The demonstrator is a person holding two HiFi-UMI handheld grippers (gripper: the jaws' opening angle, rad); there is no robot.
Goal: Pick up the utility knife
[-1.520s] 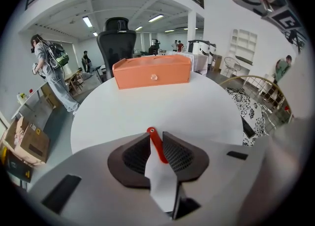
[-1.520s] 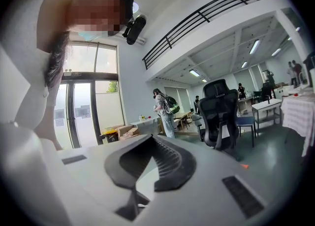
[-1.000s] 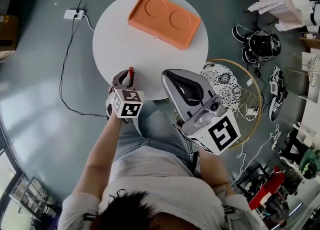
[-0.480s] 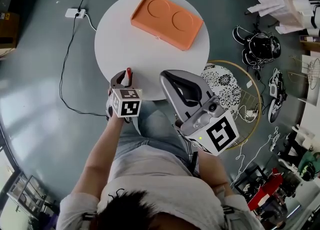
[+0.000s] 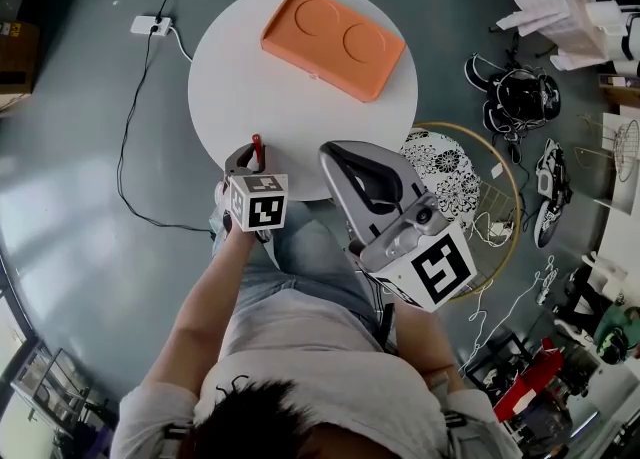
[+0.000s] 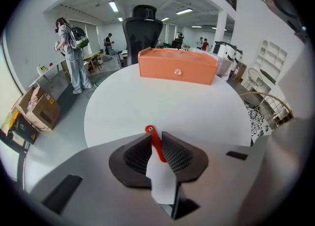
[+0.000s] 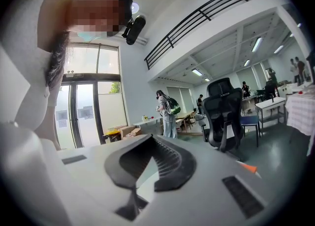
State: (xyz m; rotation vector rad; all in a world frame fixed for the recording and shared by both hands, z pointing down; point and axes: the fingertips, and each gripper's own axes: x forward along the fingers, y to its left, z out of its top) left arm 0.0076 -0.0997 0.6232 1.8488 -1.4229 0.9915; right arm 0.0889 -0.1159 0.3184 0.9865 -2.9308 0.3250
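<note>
The utility knife [image 6: 157, 150] stands between the left gripper's [image 6: 156, 136] closing jaws, its long axis along them, at the counter's [image 6: 162, 107] near edge. The right gripper's [image 7: 151, 137] jaws are together and empty.

A white table [image 5: 250, 87] stands on grey floor [image 5: 80, 197].

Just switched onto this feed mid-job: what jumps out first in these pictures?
The orange tray at the far side of the round white table catches the eye first. Next is the red utility knife between the jaws of the left hand-held gripper, which are closing on it at the table's near edge. The right hand-held gripper is held up with nothing between its jaws.
</note>
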